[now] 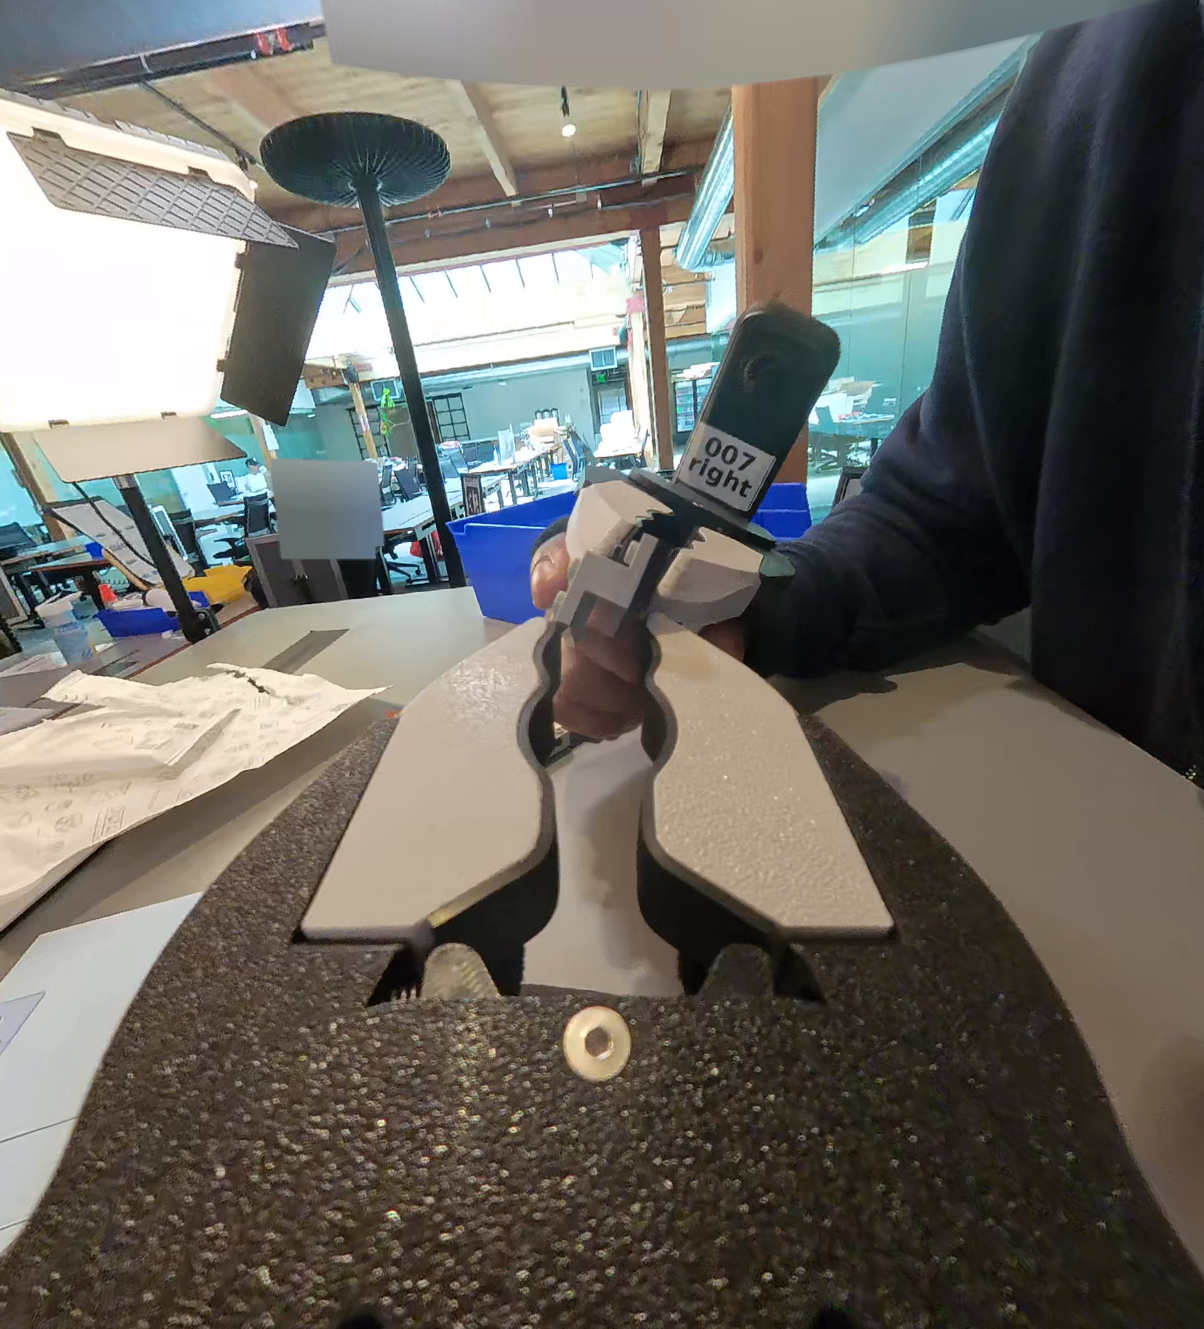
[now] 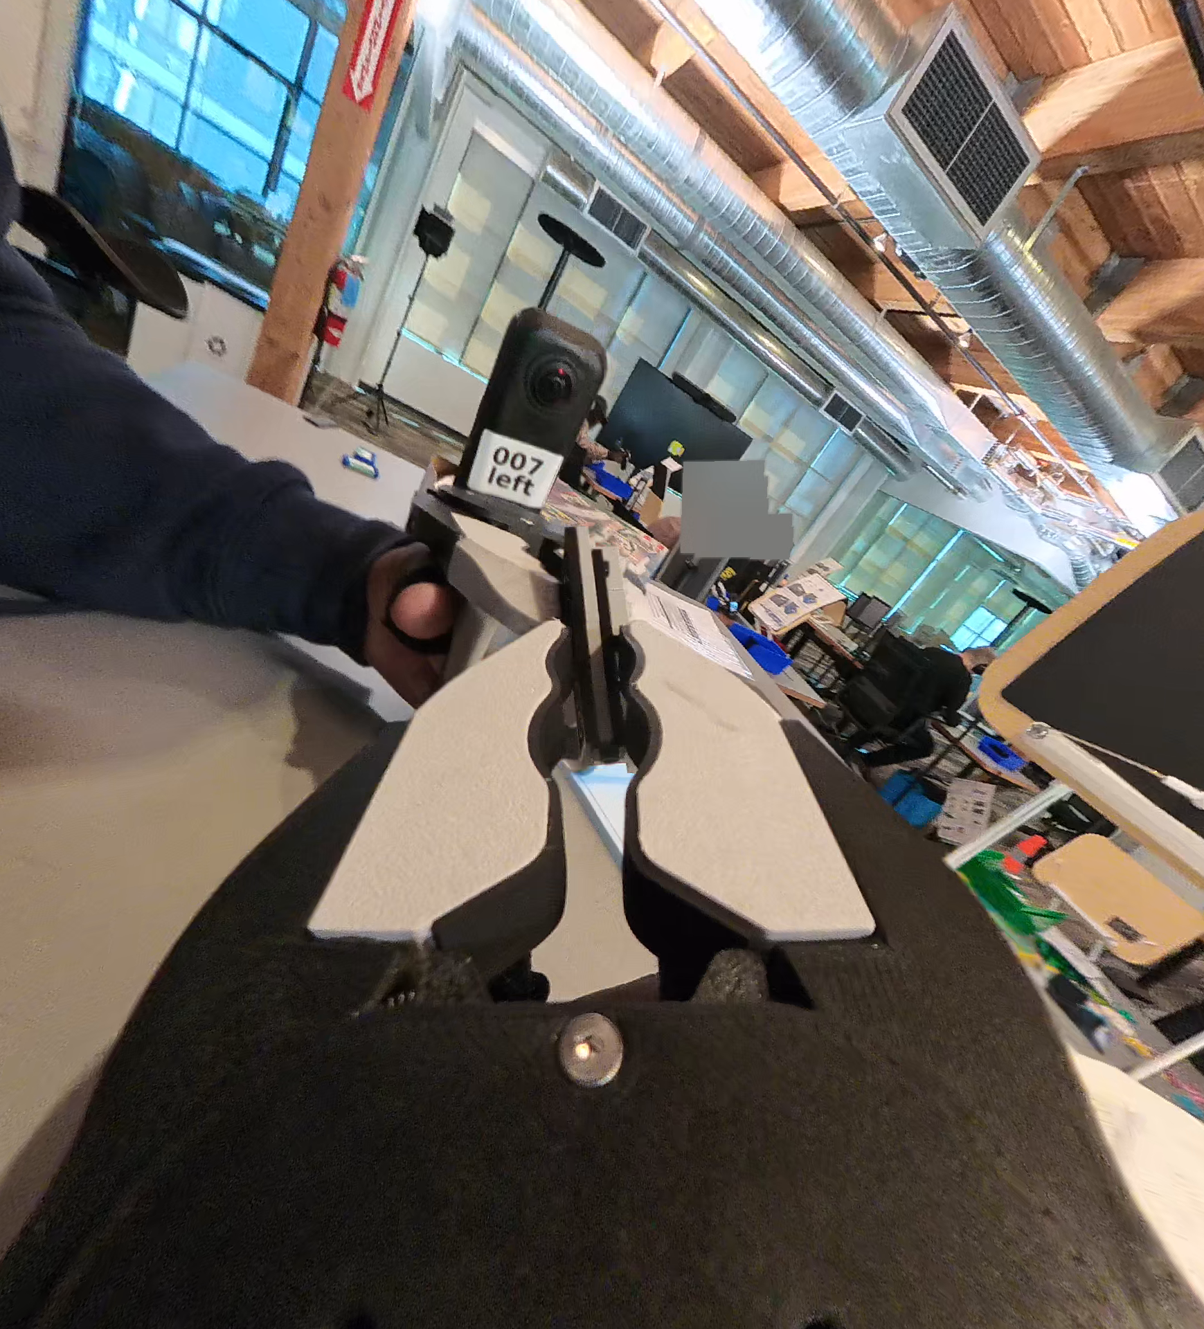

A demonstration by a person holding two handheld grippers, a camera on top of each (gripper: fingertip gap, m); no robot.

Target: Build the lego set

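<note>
Fingers of left gripper narrowly apart, gripping nothing; a hand on the other tool's handle seen through the gap. Only from the right wrist: right gripper nearly together around the opposite tool's edge-on fingers, pressing or not cannot tell. Both tools tilted, facing each other over grey table. Crumpled papers left, blue bin behind.

left wrist: faces right gripper close | right wrist: faces left gripper (mutual view)
</note>
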